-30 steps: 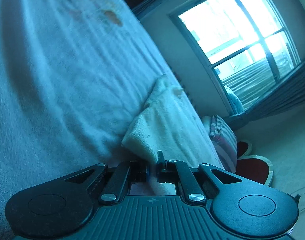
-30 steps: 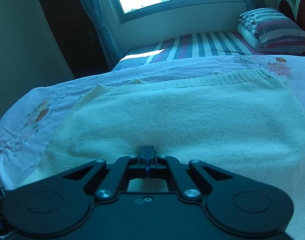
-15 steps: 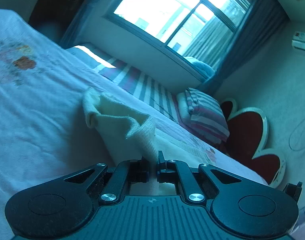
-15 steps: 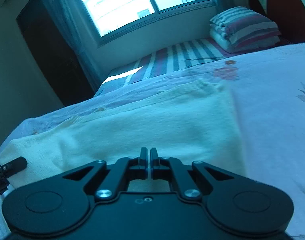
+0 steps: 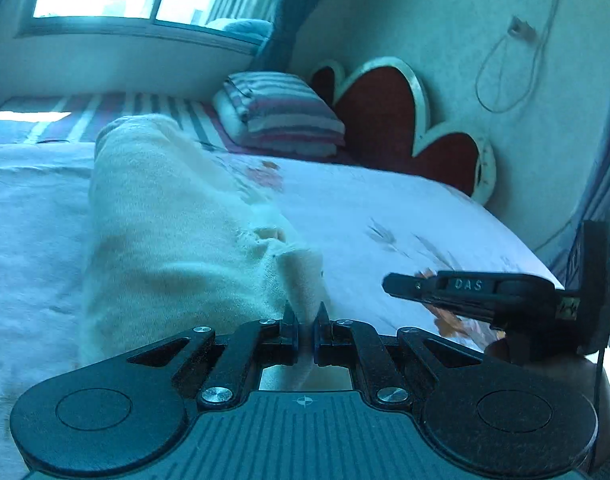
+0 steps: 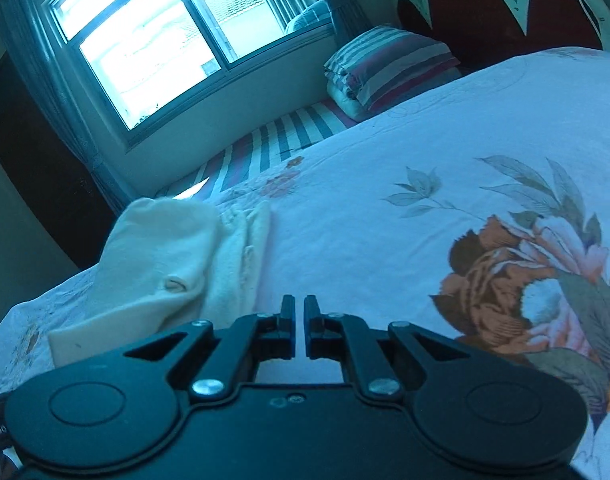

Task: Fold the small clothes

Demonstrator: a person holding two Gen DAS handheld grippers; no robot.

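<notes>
A cream knit garment (image 5: 165, 232) lies on the floral bedsheet (image 5: 385, 208), one edge lifted and folded over. My left gripper (image 5: 305, 316) is shut on that lifted edge, and the cloth runs up from between its fingertips. In the right wrist view the garment (image 6: 165, 260) is a folded heap to the left of my right gripper (image 6: 299, 308). That gripper's jaws are opening, with a narrow gap and only bare sheet between them. The left wrist view shows the right gripper's fingers (image 5: 465, 286) from the side, low over the sheet to the right of the cloth.
A folded striped blanket or pillow (image 5: 281, 114) lies at the head of the bed by a red heart-shaped headboard (image 5: 385, 116). A bright window (image 6: 153, 48) is behind, and a cable (image 5: 505, 76) hangs on the wall. Open sheet (image 6: 465, 140) spreads to the right.
My left gripper swung across with the garment's edge, folding it over. My right gripper let go of the cloth and slid right, off the garment onto bare sheet.
</notes>
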